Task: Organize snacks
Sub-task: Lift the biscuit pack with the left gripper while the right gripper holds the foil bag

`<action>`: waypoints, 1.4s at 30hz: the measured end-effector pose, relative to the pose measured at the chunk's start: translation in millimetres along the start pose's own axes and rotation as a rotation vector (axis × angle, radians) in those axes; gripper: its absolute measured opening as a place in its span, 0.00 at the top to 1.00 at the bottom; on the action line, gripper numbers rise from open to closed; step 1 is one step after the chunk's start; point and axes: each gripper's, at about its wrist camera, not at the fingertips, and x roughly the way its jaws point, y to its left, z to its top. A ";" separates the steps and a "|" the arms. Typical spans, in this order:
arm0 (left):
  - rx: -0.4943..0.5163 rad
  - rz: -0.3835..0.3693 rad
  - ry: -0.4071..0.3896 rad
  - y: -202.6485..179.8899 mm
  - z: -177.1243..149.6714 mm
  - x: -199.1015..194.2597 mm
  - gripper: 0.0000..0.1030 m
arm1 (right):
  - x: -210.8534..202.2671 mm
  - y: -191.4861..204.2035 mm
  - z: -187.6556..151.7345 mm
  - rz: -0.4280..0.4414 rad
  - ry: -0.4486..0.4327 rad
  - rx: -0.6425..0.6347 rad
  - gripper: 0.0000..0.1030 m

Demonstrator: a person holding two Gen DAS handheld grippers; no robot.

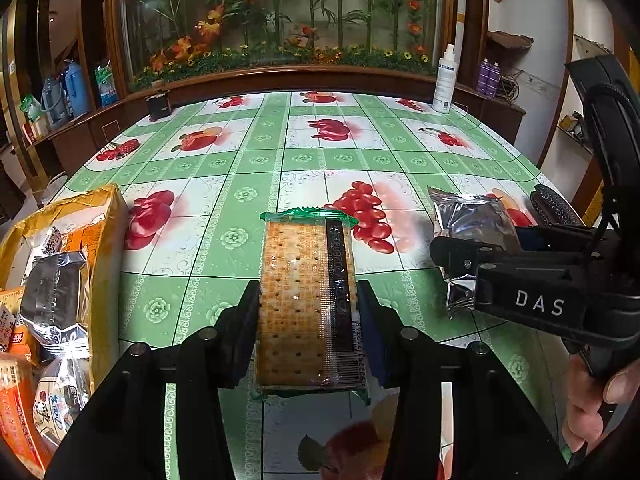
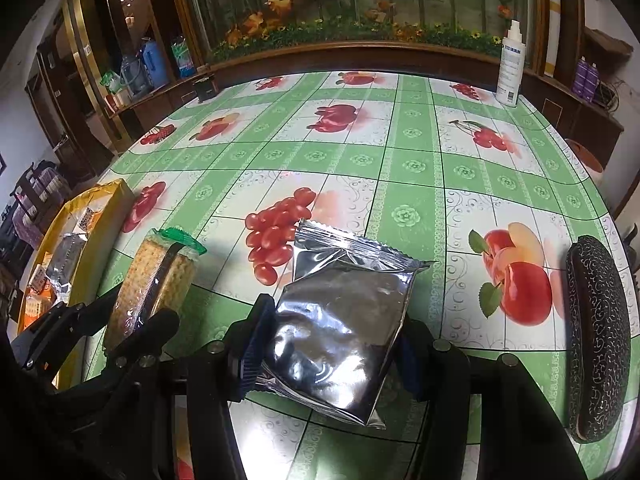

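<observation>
I see a counter (image 1: 304,160) under a green-checked fruit-print cloth, a dark wooden ledge (image 1: 296,76) along its far side — behind it a glass panel (image 1: 280,8) of bamboo and orange flowers. White wall (image 1: 520,40) and shelves on my right.

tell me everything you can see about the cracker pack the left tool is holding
The cracker pack is a long rectangular stack of golden, dotted crackers in clear plastic wrap with green crimped ends. A dark seam strip carrying printed digits and a barcode runs along it. It looks sealed and undamaged. The left tool is shut on its two long sides, holding it raised over the green fruit-print tablecloth, pointing away from the camera. Apart from the tool's two fingers, nothing visibly touches it.
</observation>
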 end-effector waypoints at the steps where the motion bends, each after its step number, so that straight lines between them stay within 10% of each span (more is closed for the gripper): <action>1: -0.001 0.002 -0.001 -0.1 0.0 -0.1 0.57 | 0.1 0.0 -0.1 0.000 0.000 0.000 0.45; 42: 0.011 0.046 -0.054 -0.3 2.1 -9.0 0.57 | -5.0 1.1 2.4 0.012 -0.016 0.009 0.45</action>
